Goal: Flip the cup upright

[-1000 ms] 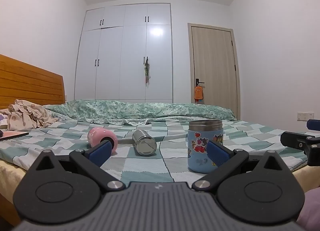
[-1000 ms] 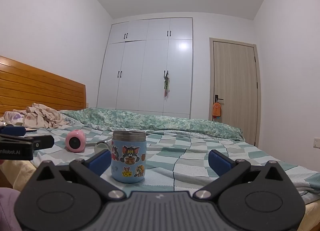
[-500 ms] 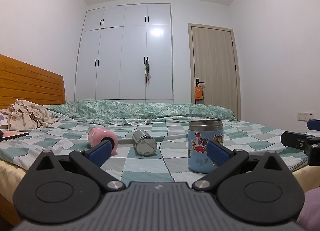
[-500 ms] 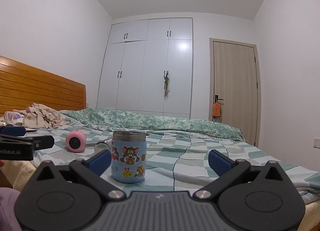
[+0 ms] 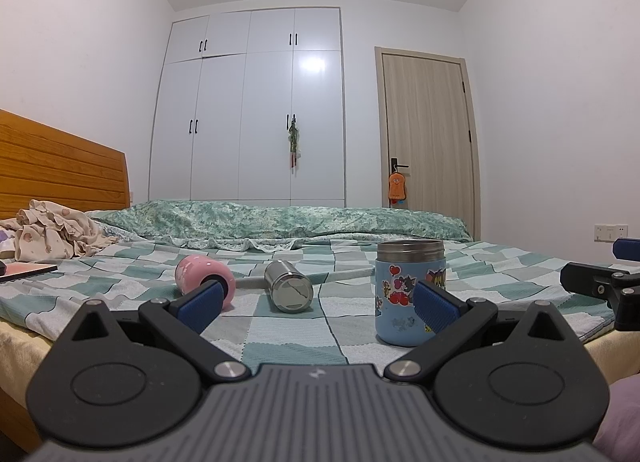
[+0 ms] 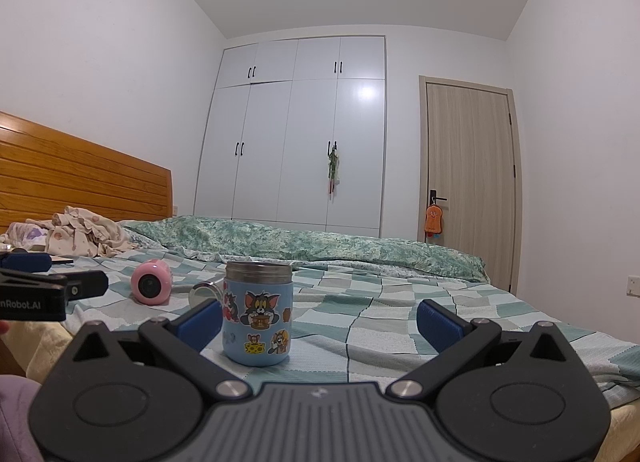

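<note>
The bed with a green and white checked sheet lies in front of both claws, and a wooden headboard stands at its left end. Far behind the bed there are a white wardrobe and a wooden door. The left claw is wide open and holds nothing; its blue fingertips stay apart above the near edge of the bed. The right claw is also wide open and empty. A blue cartoon cup stands upright on the sheet, just behind the right fingertip of the left claw; in the right wrist view the same cup is just beside the left fingertip of the right claw, and I cannot tell if they touch. A steel cup lies on its side ahead of the left claw, between its fingertips, with its flat end toward the camera. A pink cup lies on its side too, behind the left fingertip of the left claw. Crumpled clothes lie far to the left near the headboard.
</note>
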Tool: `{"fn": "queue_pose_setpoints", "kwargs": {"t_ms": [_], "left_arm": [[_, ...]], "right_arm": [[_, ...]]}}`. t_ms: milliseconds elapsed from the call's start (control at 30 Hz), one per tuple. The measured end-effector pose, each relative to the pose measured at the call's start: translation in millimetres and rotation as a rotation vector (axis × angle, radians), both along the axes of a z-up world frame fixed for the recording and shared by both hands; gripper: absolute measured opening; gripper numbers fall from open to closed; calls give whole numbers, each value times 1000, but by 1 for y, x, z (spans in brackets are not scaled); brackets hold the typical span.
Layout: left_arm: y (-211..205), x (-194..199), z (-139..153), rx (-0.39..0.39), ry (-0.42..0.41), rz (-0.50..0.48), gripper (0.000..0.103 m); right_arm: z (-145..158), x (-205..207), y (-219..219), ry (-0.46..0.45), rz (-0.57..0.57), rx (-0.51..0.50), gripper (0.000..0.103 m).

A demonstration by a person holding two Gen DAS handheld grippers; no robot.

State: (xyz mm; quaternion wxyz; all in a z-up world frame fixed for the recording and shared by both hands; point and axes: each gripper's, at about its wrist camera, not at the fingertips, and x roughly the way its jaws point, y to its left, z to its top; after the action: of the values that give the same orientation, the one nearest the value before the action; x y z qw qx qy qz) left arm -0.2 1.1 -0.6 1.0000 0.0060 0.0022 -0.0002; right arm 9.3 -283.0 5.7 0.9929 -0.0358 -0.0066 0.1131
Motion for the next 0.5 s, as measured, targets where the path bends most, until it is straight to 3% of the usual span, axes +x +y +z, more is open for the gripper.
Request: {"fn": "queue_pose_setpoints", "kwargs": {"t_ms": [500], "left_arm": [[-1, -1, 0, 0, -1, 0, 103]], "right_arm": [[0, 1, 0, 0, 0, 0, 103]]}}
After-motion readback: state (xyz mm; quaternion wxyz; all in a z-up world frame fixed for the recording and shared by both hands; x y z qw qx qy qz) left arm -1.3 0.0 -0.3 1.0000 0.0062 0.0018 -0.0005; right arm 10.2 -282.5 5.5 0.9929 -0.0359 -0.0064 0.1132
